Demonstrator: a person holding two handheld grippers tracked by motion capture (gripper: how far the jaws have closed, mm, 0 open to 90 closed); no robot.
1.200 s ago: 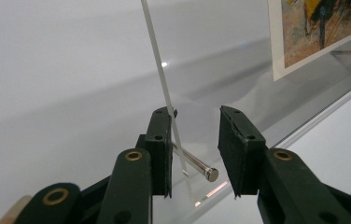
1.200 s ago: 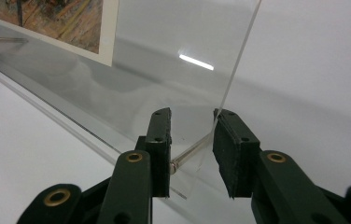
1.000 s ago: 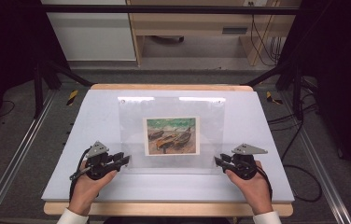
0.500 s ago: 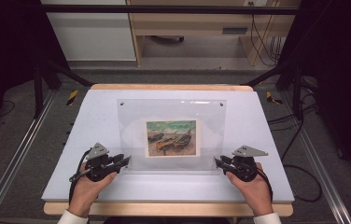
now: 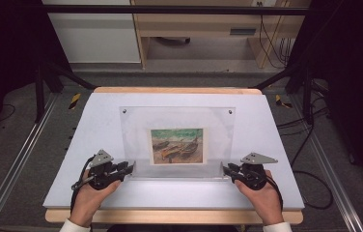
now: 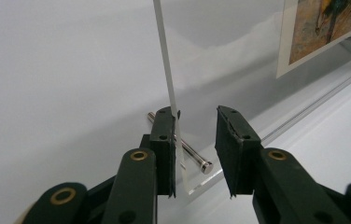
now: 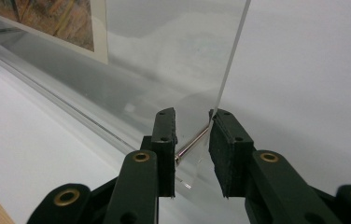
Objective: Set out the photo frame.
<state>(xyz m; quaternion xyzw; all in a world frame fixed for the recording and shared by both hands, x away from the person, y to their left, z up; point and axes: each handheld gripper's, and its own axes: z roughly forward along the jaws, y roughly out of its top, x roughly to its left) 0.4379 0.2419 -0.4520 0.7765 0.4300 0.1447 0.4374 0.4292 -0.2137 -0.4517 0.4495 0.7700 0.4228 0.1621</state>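
Two grippers, left (image 5: 130,168) and right (image 5: 226,168), flank the clear frame's (image 5: 177,121) near corners on the white surface (image 5: 276,145). Close views show fingers apart, each straddling the pane's edge, one pad seemingly touching; beyond sits the print (image 5: 177,146).

The high view is looking forward and down on the table (image 5: 97,193); both gripper views are sitting close behind their jaws, sharing the frame (image 5: 136,125) corners.

The clear picture frame (image 5: 177,141) now stands steeper off the worktop (image 5: 276,145), its top edge farther back. The picture (image 5: 177,146) inside sits higher.
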